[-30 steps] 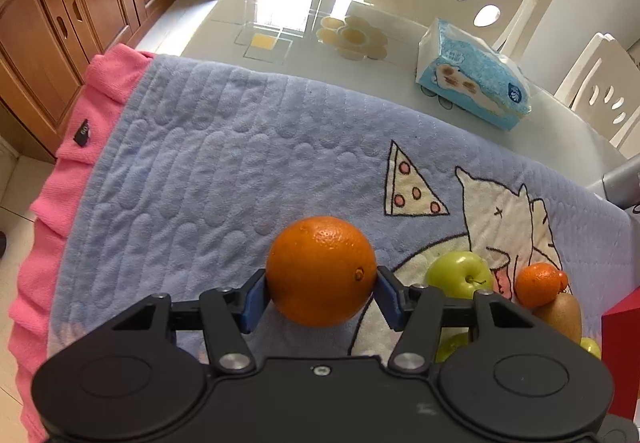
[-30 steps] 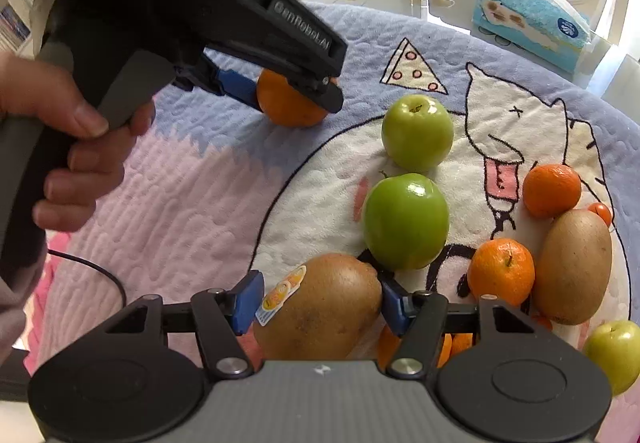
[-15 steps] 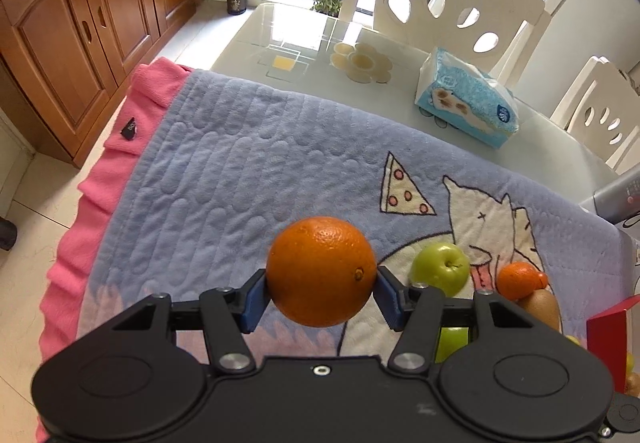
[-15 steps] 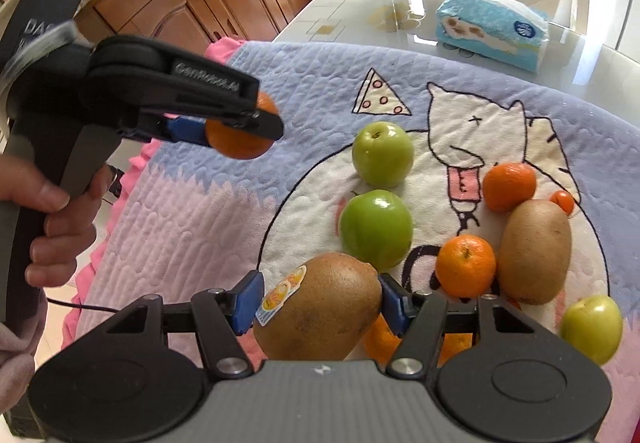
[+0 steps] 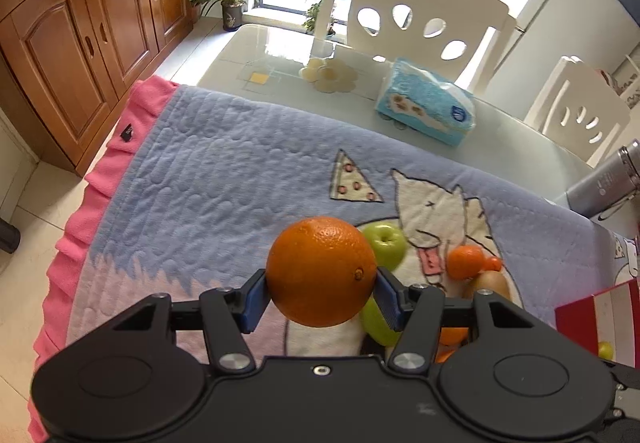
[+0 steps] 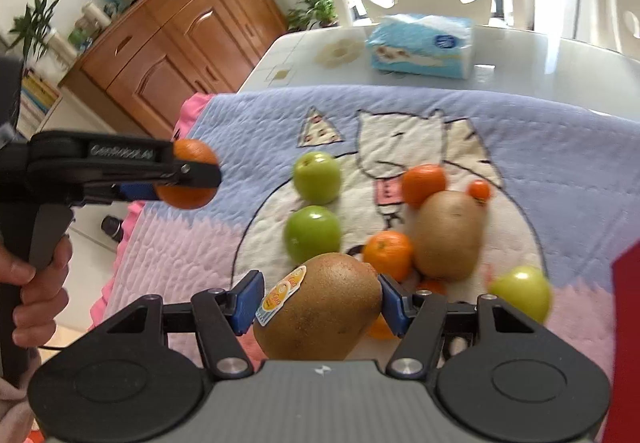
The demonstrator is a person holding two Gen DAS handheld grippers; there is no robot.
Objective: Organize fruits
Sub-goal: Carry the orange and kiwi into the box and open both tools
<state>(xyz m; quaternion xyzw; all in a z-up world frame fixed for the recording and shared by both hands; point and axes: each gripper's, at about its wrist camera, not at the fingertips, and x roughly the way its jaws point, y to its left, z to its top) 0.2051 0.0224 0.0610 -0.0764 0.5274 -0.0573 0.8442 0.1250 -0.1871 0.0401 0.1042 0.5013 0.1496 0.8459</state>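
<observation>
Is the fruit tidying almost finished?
Not nearly. Nothing looks sorted yet. The left claw is shut on an orange in the air, and the right claw grips a stickered kiwi. Green apples, small oranges and another kiwi lie scattered on the blanket.

Red box (image 6: 626, 323) cut off at right edge; small orange (image 6: 380, 327) mostly hidden behind kiwi (image 6: 320, 313); right-wrist view blurred.

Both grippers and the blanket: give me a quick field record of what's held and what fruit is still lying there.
left gripper: shut on large orange, held off the blanket
right gripper: shut on stickered kiwi
green apples on blanket: three visible
loose kiwi: lying among small oranges
tissue pack: on table beyond blanket
</observation>
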